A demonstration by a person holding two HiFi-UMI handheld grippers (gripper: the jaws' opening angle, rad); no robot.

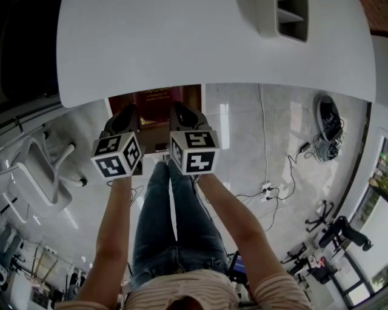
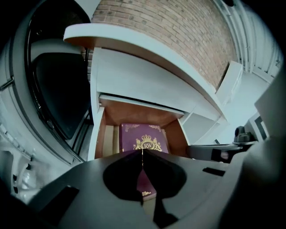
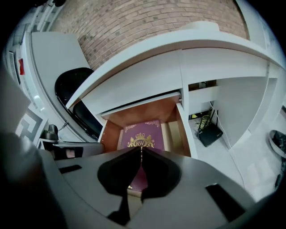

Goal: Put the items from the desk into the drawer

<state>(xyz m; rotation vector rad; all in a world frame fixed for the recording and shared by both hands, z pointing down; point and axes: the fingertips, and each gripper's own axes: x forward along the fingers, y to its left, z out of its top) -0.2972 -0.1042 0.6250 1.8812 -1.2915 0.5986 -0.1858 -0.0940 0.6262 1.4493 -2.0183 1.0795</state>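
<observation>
A maroon book with a gold crest lies flat in the open wooden drawer under the white desk. The right gripper view shows the same book inside the drawer. In the head view a strip of the book shows between the two grippers, below the desk's edge. My left gripper and right gripper hang side by side just in front of the drawer. Both are shut with nothing between their tips. The head view shows the left gripper and right gripper above my knees.
A grey-white organiser stands on the desk at the far right. A white chair is on the left. Cables and a power strip lie on the floor to the right. A black router sits under the desk's right part.
</observation>
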